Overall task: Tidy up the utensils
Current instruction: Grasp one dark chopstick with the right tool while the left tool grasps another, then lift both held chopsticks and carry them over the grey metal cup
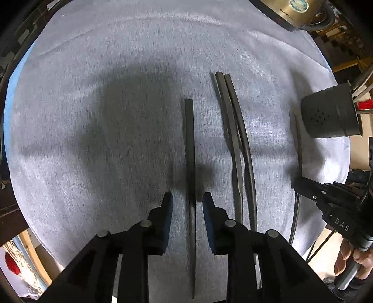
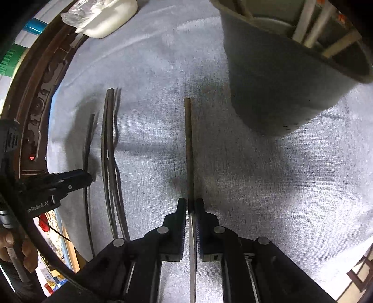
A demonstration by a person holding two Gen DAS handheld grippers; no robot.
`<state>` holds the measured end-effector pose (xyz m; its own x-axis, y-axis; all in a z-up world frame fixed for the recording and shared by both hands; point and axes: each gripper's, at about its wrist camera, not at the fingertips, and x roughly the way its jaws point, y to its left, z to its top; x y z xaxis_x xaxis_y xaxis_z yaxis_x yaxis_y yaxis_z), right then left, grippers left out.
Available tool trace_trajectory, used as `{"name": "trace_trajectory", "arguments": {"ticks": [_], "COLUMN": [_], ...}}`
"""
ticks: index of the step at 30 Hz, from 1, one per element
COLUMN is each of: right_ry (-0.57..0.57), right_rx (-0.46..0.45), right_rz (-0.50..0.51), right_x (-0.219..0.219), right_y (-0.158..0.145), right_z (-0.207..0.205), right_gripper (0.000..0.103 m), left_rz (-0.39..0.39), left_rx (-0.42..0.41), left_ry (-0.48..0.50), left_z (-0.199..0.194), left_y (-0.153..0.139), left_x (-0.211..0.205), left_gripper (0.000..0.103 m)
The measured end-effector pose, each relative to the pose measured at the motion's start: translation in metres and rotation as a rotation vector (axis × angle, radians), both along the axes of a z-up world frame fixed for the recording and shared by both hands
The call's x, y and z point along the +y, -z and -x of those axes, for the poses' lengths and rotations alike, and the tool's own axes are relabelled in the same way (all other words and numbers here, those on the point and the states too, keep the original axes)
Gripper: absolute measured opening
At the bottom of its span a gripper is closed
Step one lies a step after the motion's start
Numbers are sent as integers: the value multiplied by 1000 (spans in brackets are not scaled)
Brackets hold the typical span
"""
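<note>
A round table is covered with a grey cloth (image 1: 105, 105), and four dark, slender utensils lie on it roughly parallel to one another. The left gripper (image 1: 187, 205) points steeply down over the leftmost utensil (image 1: 189, 139); its jaws stand a little apart, one on each side of the handle, with a visible gap between each blue pad and the utensil, so nothing is gripped. Just to the right of that utensil lies a pair of utensils (image 1: 235, 139), touching along much of their length. Further right, a single thin utensil (image 2: 188, 144) lies between the fingers of the right gripper (image 2: 191, 205), whose jaws are drawn nearly together with the pads against it on both sides, a narrow hold on the handle. A dark grey holder cup (image 2: 279, 81) stands on the cloth just beyond and to the right of that utensil, with light-coloured handles showing inside it; what they belong to cannot be told. A metallic kettle (image 1: 291, 11) sits at the far edge of the table.
</note>
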<state>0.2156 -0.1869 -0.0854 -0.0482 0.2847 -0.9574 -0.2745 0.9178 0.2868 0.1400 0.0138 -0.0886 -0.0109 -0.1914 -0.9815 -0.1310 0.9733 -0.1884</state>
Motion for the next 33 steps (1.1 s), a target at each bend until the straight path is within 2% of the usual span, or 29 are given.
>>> {"name": "trace_trajectory", "arguments": {"ticks": [4, 7, 8, 12, 18, 23, 26, 33], "right_ry": [-2, -47, -61, -103, -127, -141, -137, -146], "right_rx": [33, 31, 24, -1, -18, -22, -25, -15], "right_rz": [21, 65, 82, 117, 123, 134, 127, 142], "right_x": [8, 14, 16, 26, 29, 35, 33, 32], "right_y": [2, -5, -6, -7, -11, -9, -11, -2], "right_z": [-12, -11, -11, -9, -7, -4, 1, 2], "right_gripper": [11, 8, 7, 7, 7, 7, 7, 7], "left_rz": [-23, -62, -64, -46, -25, -18, -8, 9], "left_rx": [21, 20, 22, 14, -20, 11, 1, 37], "left_ry": [23, 52, 56, 94, 80, 76, 68, 76], "left_z": [-18, -26, -29, -32, -20, -24, -16, -21], "left_y": [2, 4, 5, 7, 0, 13, 5, 15], "left_x": [-4, -12, -13, -19, -13, -13, -8, -10], "left_gripper": [26, 9, 7, 6, 6, 6, 6, 6]}}
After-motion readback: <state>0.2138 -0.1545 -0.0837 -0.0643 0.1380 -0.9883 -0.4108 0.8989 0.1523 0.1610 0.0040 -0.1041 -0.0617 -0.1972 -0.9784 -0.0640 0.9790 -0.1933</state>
